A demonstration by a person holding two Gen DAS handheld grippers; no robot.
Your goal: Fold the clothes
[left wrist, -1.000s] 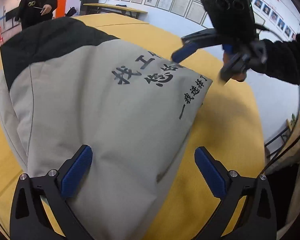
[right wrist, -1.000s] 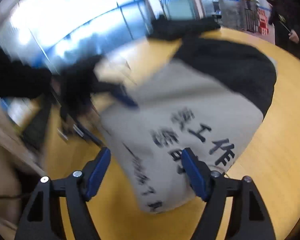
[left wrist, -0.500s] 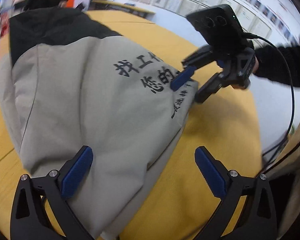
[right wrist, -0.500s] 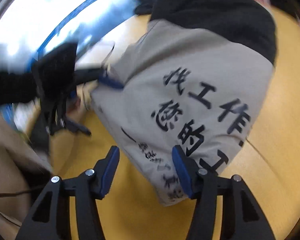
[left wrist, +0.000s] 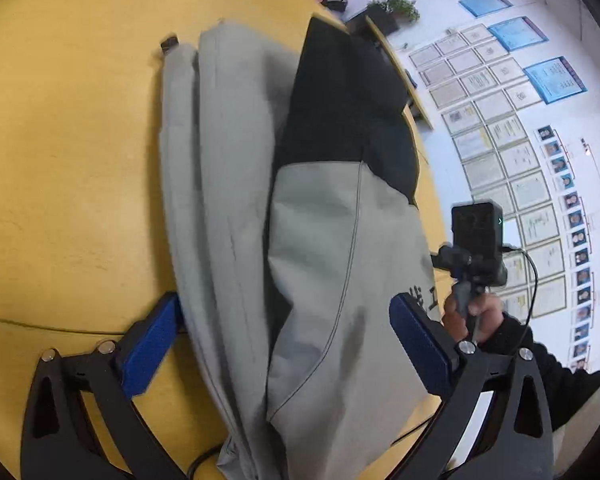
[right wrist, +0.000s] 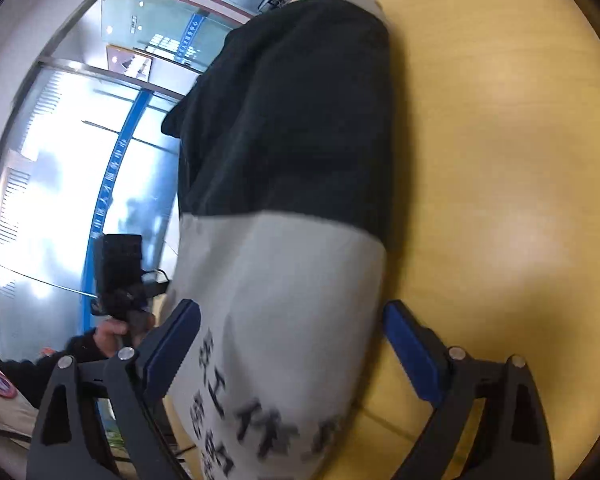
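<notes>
A grey jacket [left wrist: 332,264] with a black upper part [left wrist: 340,108] lies folded lengthwise on the yellow table [left wrist: 68,168]. My left gripper [left wrist: 286,346] is open, its blue fingers standing either side of the jacket's near end, pads apart from the cloth. In the right wrist view the same jacket [right wrist: 296,280] shows black printed characters [right wrist: 236,412] at its near end. My right gripper [right wrist: 292,354] straddles that printed end. Its jaws are opening, with the cloth between them and no pad pressing on it.
A hand [left wrist: 472,316] holds the other gripper's handle beside the jacket's right edge. A small dark tab [left wrist: 169,44] lies at the jacket's far corner. Framed papers [left wrist: 500,128] cover the wall; glass partitions [right wrist: 60,184] stand beyond the table.
Both views have rolled strongly. The right gripper came down onto the printed end of the jacket, narrowed its jaws, then widened them. The left gripper slid sideways to straddle the jacket's end.
</notes>
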